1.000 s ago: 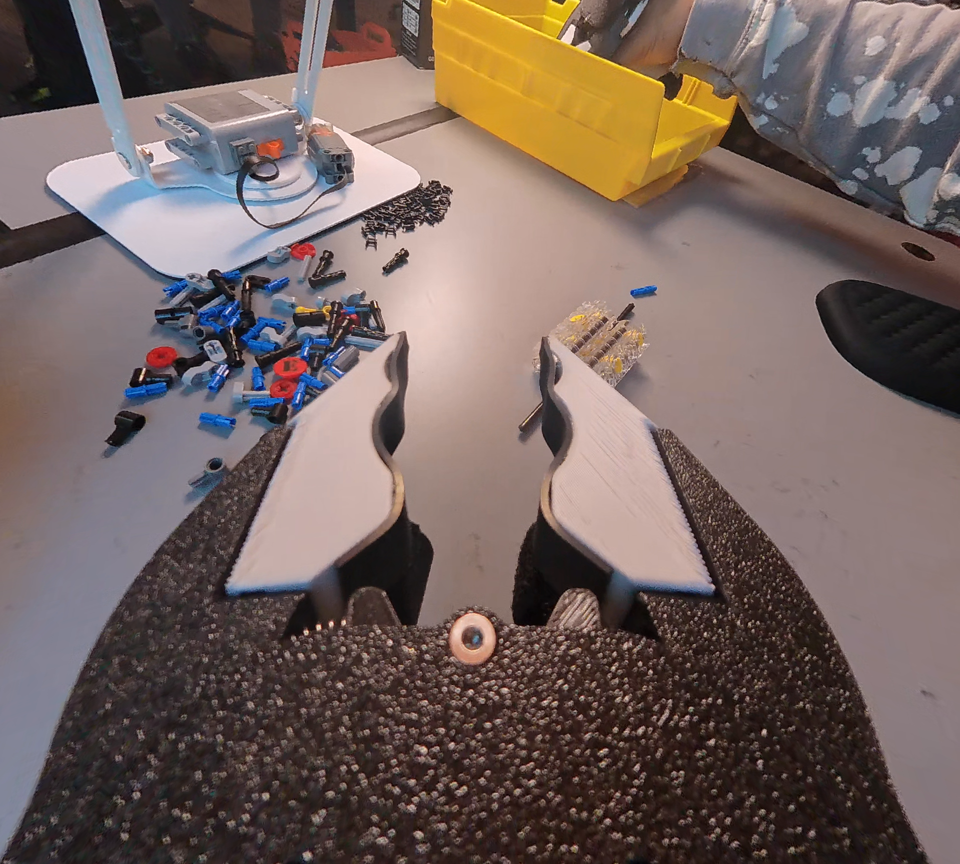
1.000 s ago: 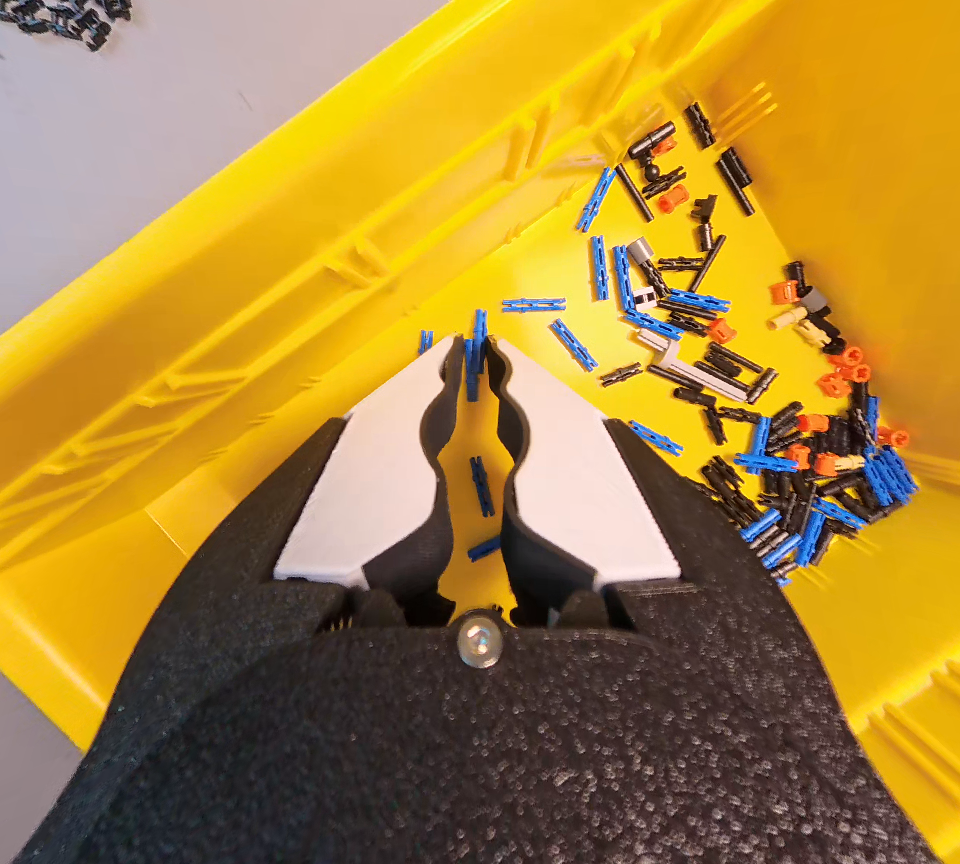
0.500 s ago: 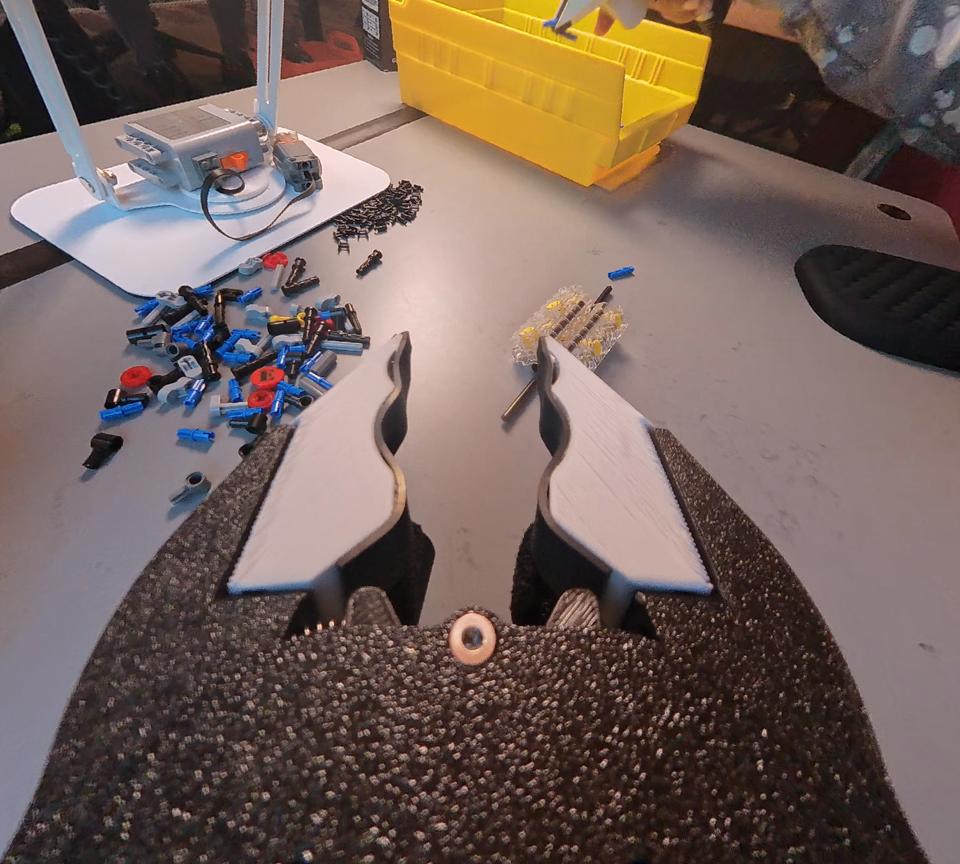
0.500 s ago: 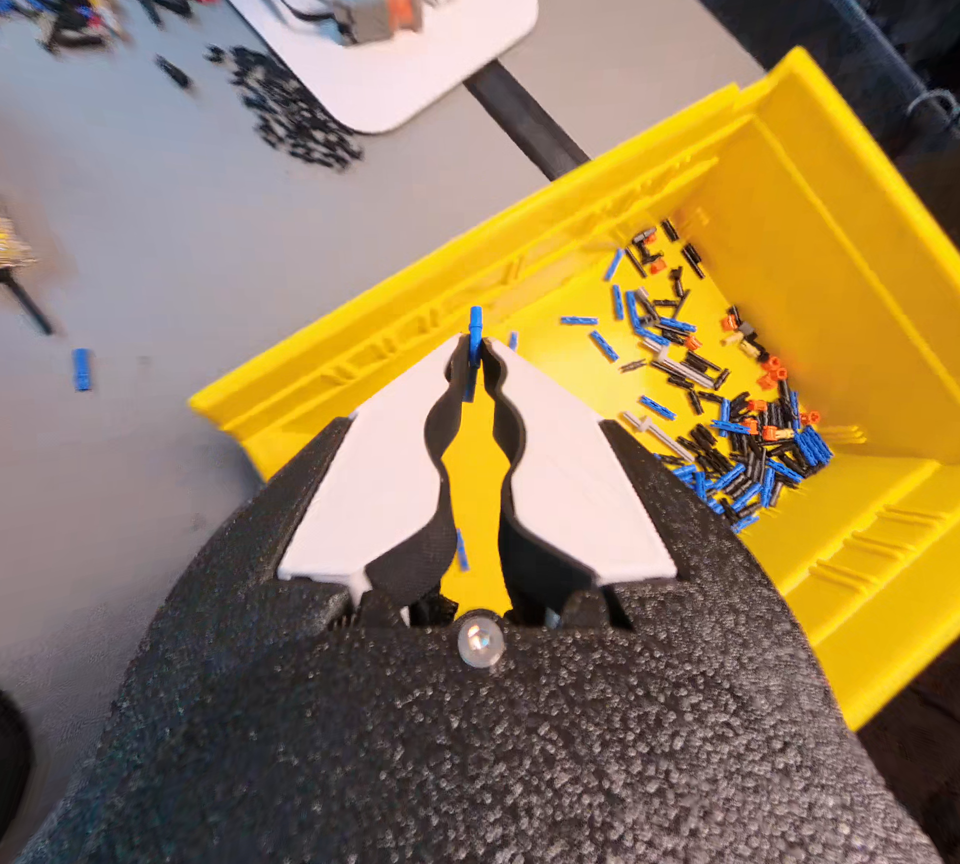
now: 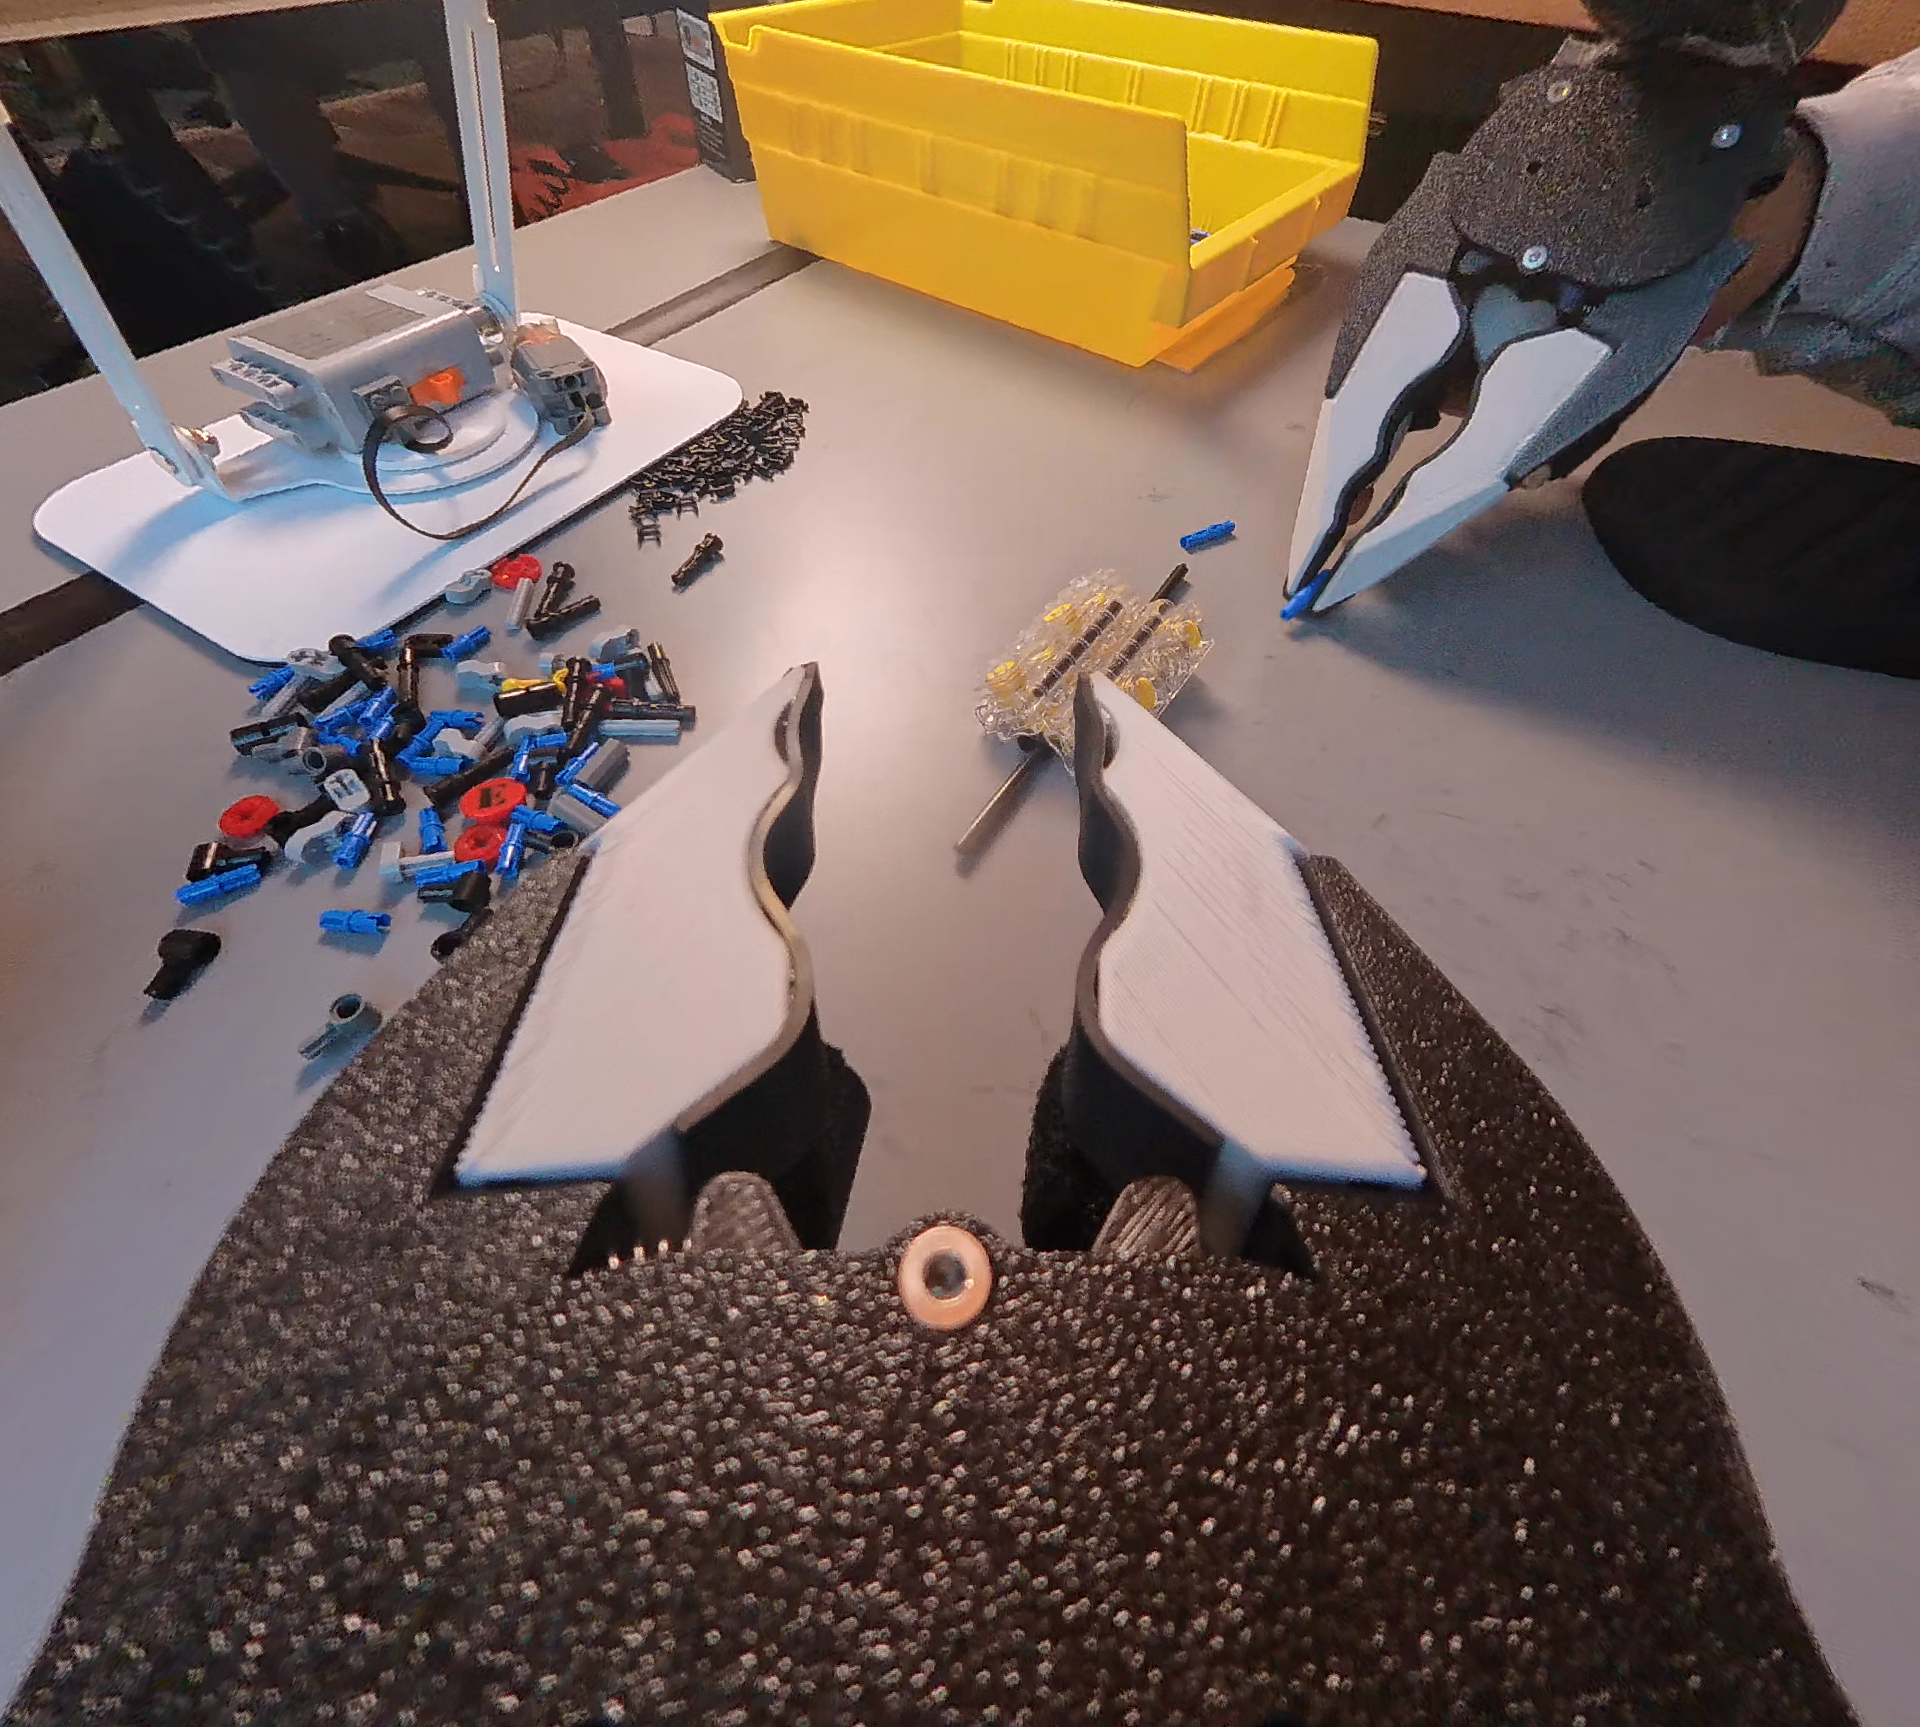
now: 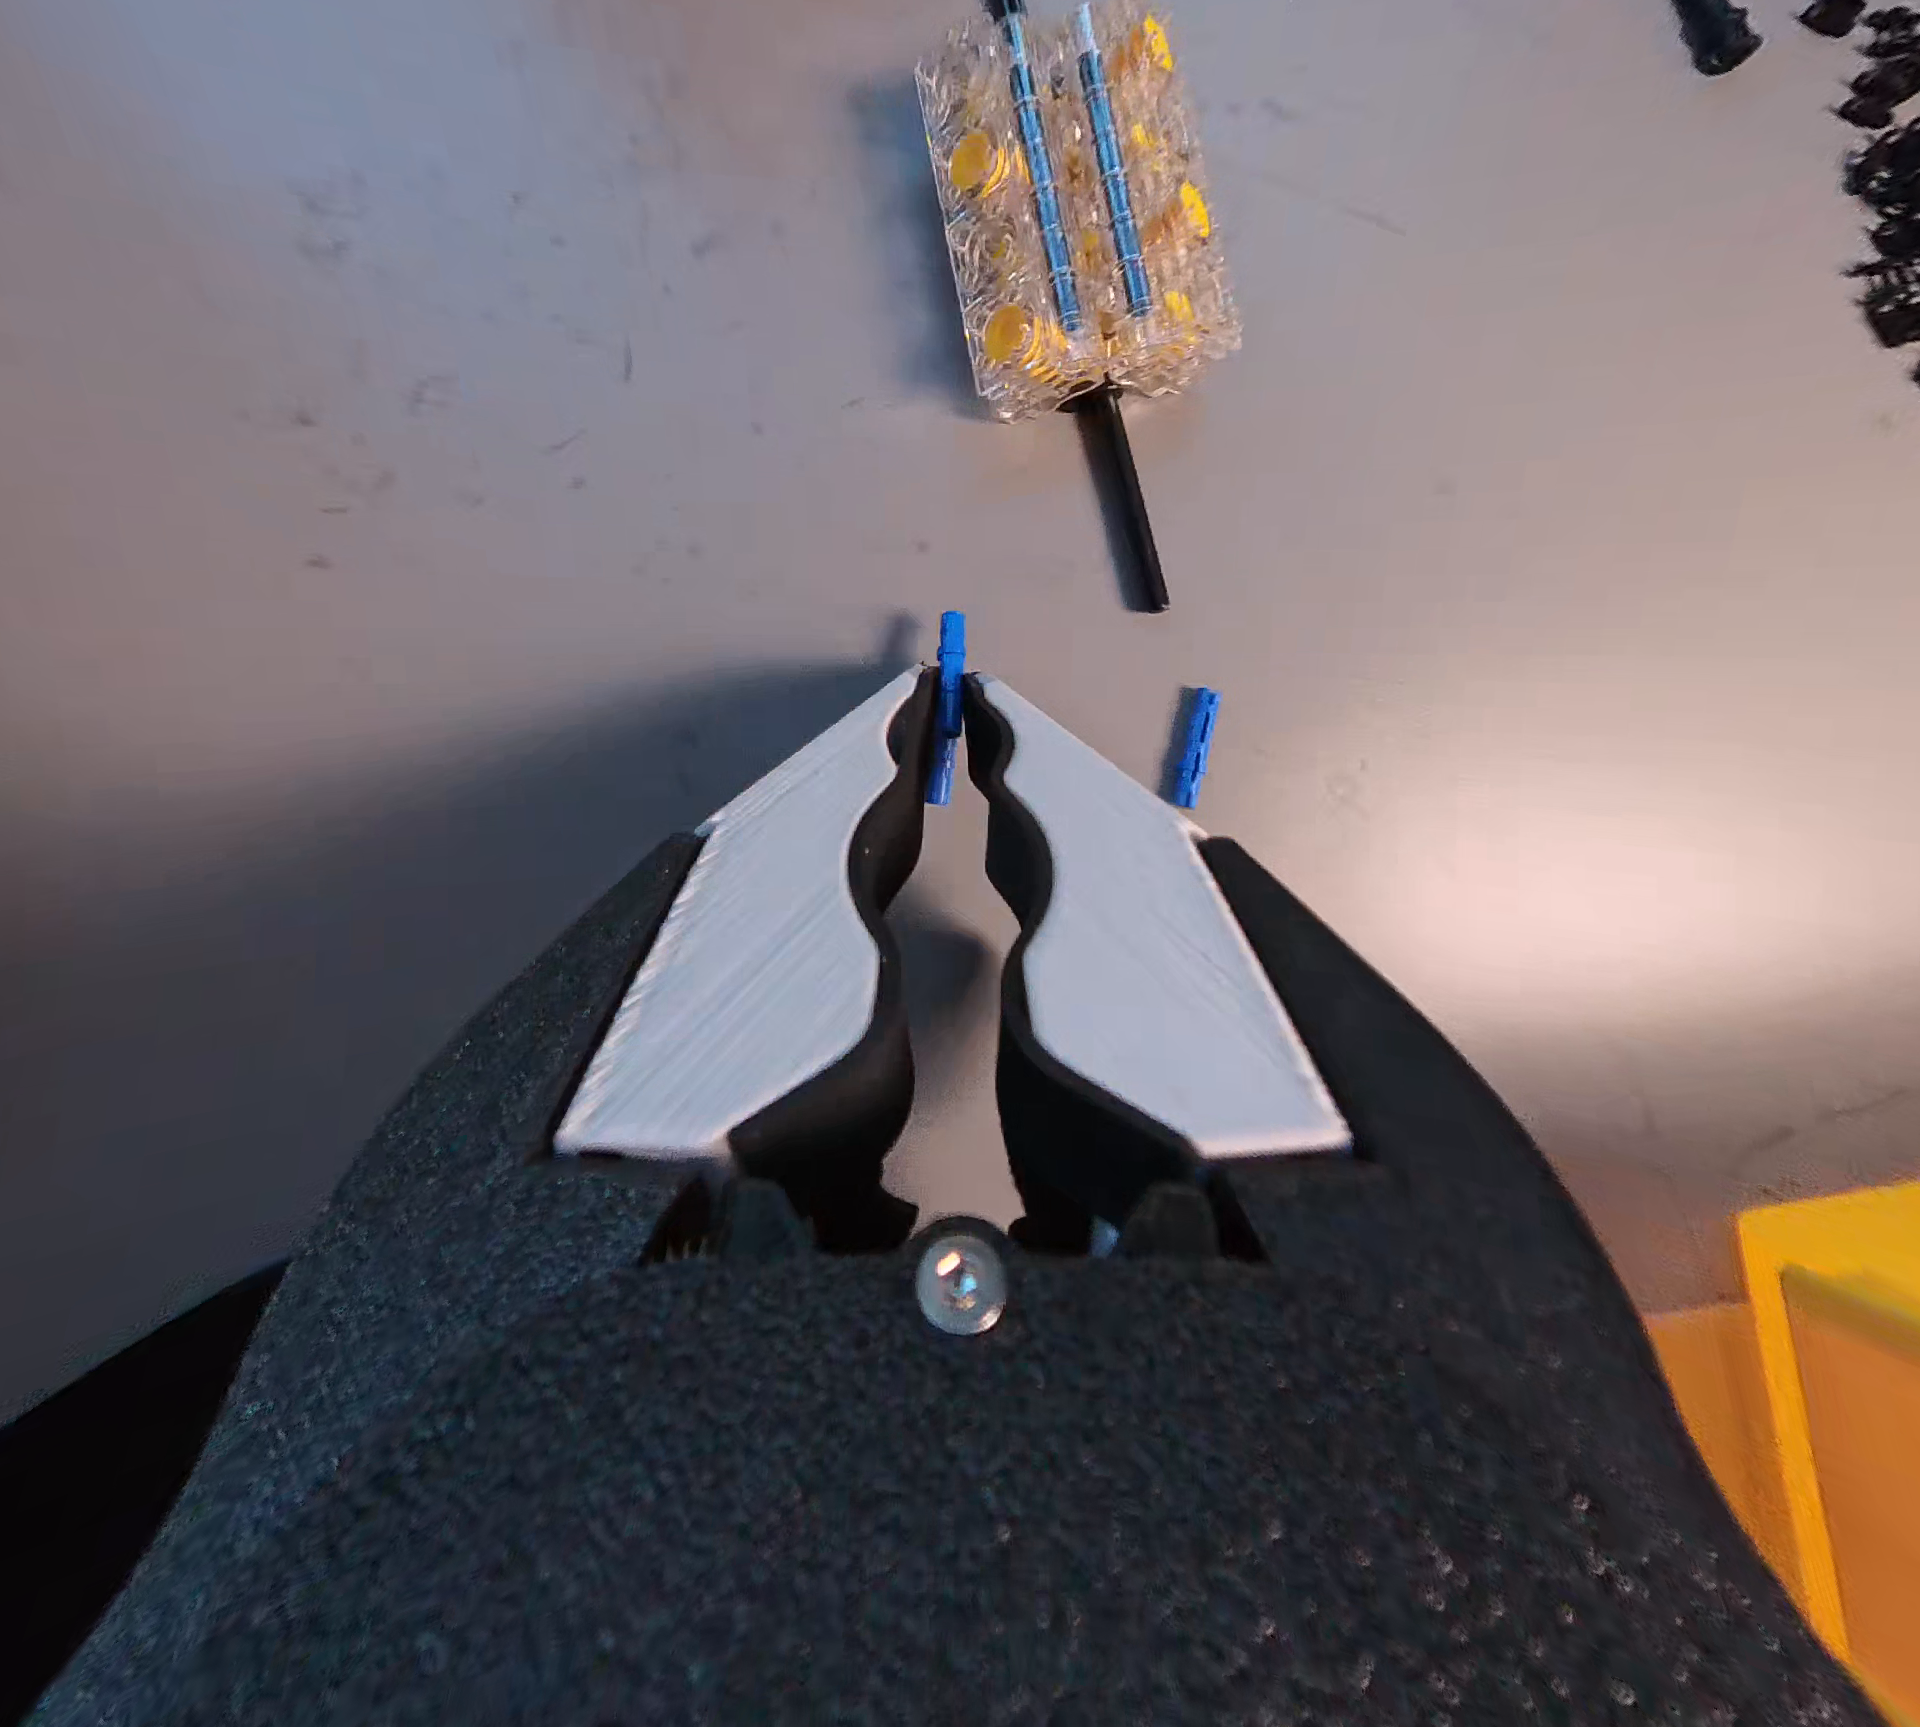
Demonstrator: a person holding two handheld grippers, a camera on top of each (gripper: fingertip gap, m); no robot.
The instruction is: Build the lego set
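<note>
Across the grey worktop [image 5: 1455, 846], the left gripper [image 5: 945, 701] is hovering released and empty; the right gripper [image 6: 951, 690] is pinching a blue pin [image 6: 949, 701] just above it, right of the clear block [image 5: 1096, 654], needing steady, gentle pressure.

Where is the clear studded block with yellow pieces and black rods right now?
The clear studded block lies flat on the grey table, ahead of the right gripper and slightly to its right in the right wrist view, just beyond the left gripper's right fingertip.

Bin [image 5: 966, 243] behind parts pile [image 5: 436, 763], clear block [image 5: 1091, 669] right of pile
</note>
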